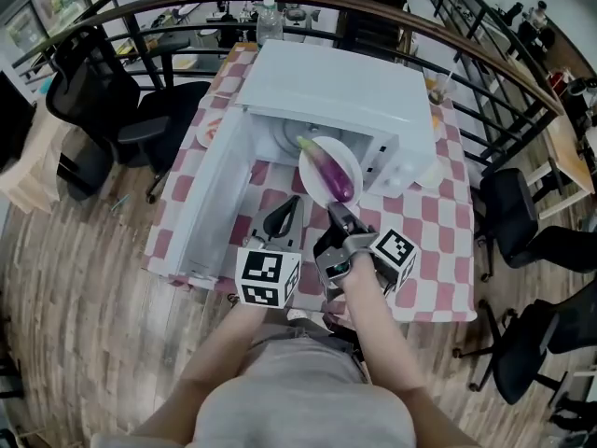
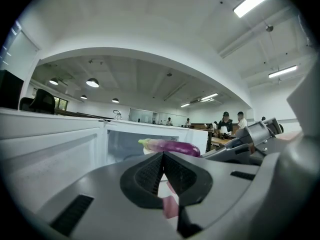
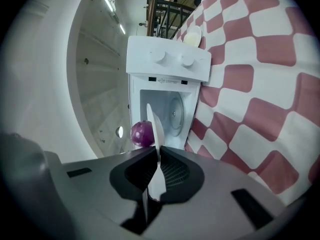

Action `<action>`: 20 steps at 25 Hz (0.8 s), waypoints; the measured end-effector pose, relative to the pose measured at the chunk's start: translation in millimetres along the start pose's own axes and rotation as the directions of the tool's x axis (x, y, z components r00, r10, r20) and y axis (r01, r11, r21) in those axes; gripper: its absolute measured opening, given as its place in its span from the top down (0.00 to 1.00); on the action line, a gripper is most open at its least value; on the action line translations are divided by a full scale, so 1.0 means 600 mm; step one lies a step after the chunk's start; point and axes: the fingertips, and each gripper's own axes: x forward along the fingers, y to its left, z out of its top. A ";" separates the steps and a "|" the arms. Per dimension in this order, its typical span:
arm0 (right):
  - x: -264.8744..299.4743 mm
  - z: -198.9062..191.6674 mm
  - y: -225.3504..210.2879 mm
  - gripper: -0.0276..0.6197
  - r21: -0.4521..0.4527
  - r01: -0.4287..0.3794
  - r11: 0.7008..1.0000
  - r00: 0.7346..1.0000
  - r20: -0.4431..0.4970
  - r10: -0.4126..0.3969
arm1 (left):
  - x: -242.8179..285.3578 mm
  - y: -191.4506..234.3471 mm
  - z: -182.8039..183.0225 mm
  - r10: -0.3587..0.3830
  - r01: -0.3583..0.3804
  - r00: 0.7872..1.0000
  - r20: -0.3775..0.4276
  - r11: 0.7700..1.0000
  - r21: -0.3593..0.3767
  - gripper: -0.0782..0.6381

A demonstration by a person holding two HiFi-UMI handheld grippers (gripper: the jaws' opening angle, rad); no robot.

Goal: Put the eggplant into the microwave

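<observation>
1. You have a red-and-white checked tablecloth (image 1: 438,241) spread over the table in front of you.
2. At its far end, a clear water bottle (image 1: 269,21) stands upright.
3. A cup with a straw (image 1: 436,89) sits near the cloth's right edge.
4. A black office chair (image 1: 121,101) stands to your left, and more black chairs (image 1: 527,222) to your right.
5. A curved railing (image 1: 485,59) runs behind the table, above the wooden floor (image 1: 84,287).

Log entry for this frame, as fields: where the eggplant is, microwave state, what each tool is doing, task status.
Eggplant: purple eggplant lying on a round white plate
Plate: gripped at its edge by the right tool, held at the microwave's opening
Microwave: white microwave on the red-and-white checked tablecloth, door swung open
Other tool: left tool shut, empty, beside the right one
Task status: eggplant not yet set inside
</observation>
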 end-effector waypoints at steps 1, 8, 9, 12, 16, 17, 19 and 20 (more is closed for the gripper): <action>0.007 0.002 -0.001 0.90 -0.001 0.001 1.000 1.000 -0.006 -0.001 | 0.005 0.004 0.000 0.004 -0.004 1.000 0.002 1.000 0.001 0.88; 0.047 0.014 -0.021 0.90 0.010 0.013 1.000 1.000 -0.029 -0.013 | 0.042 0.034 0.001 0.036 -0.036 0.999 0.026 0.999 0.009 0.88; 0.053 0.017 -0.024 0.90 0.013 0.015 1.000 1.000 -0.027 -0.015 | 0.048 0.040 -0.002 0.041 -0.041 0.999 0.025 0.999 0.007 0.88; 0.071 0.028 -0.033 0.90 0.019 0.018 1.000 1.000 -0.014 -0.017 | 0.067 0.050 -0.010 0.041 -0.041 0.999 0.025 0.999 0.000 0.88; 0.100 0.039 -0.040 0.90 0.013 0.021 1.000 1.000 -0.013 -0.021 | 0.094 0.056 -0.014 0.016 -0.016 0.999 0.034 1.000 0.009 0.88; 0.107 0.041 -0.043 0.90 0.011 0.024 1.000 1.000 -0.013 -0.024 | 0.099 0.058 -0.015 0.012 -0.012 0.999 0.035 1.000 0.012 0.88; 0.123 0.044 -0.051 0.90 0.008 0.022 1.000 1.000 -0.014 -0.022 | 0.108 0.066 -0.021 0.009 -0.009 0.999 0.035 1.000 0.016 0.88; 0.132 0.044 -0.055 0.90 0.006 0.019 1.000 1.000 -0.015 -0.019 | 0.112 0.072 -0.024 0.011 -0.011 0.999 0.034 1.000 0.019 0.88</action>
